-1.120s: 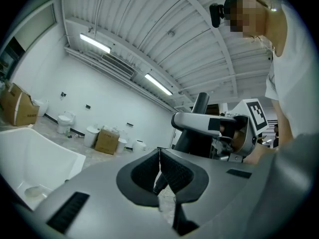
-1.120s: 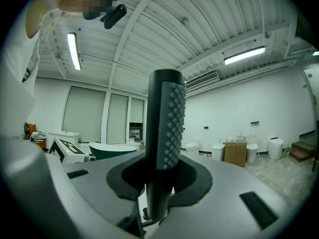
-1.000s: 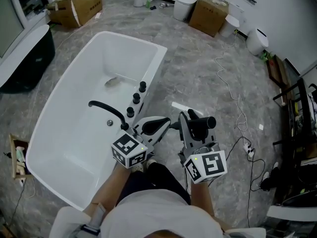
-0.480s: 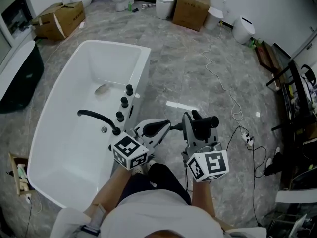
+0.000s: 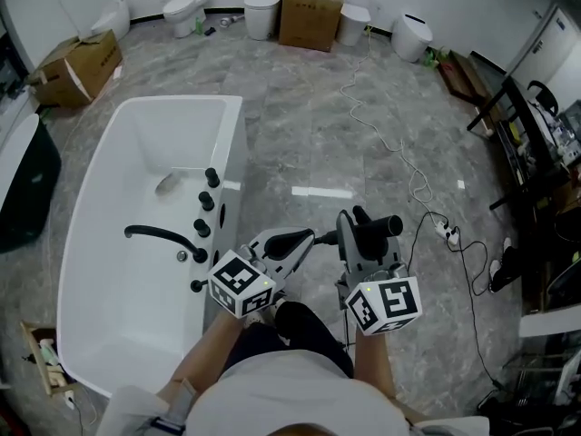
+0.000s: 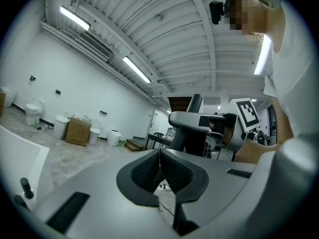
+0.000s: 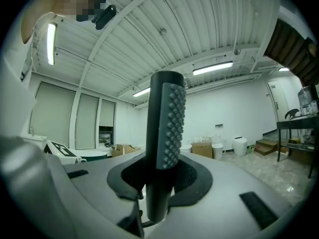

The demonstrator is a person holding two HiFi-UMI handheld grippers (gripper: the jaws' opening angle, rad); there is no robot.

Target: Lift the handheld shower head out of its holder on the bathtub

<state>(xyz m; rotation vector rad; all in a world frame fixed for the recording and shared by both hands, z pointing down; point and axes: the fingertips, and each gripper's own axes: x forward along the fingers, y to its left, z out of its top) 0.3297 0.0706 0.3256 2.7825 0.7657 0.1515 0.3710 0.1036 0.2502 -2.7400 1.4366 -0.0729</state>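
My right gripper (image 5: 361, 234) is shut on the black handheld shower head (image 5: 376, 226), held above the marble floor to the right of the white bathtub (image 5: 100, 271). In the right gripper view the shower head (image 7: 167, 133) stands upright between the pads, its nubbed face turned right, and the right gripper (image 7: 159, 183) clamps its lower stem. My left gripper (image 5: 304, 240) hangs beside it, shut, with nothing between its pads (image 6: 172, 173). Along the tub's rim sit a black spout (image 5: 163, 237) and several black knobs (image 5: 207, 202).
Cardboard boxes (image 5: 309, 7) (image 5: 77, 66) and toilets (image 5: 186, 3) line the far wall. A white cable (image 5: 381, 139) runs across the floor to a power strip (image 5: 445, 232). Dark racks (image 5: 545, 198) stand at the right. A black tub (image 5: 18, 189) stands at the far left.
The bathtub has slid left and farther off in the head view while both grippers kept their pose in front of the person. The shower head stays gripped in the right gripper.
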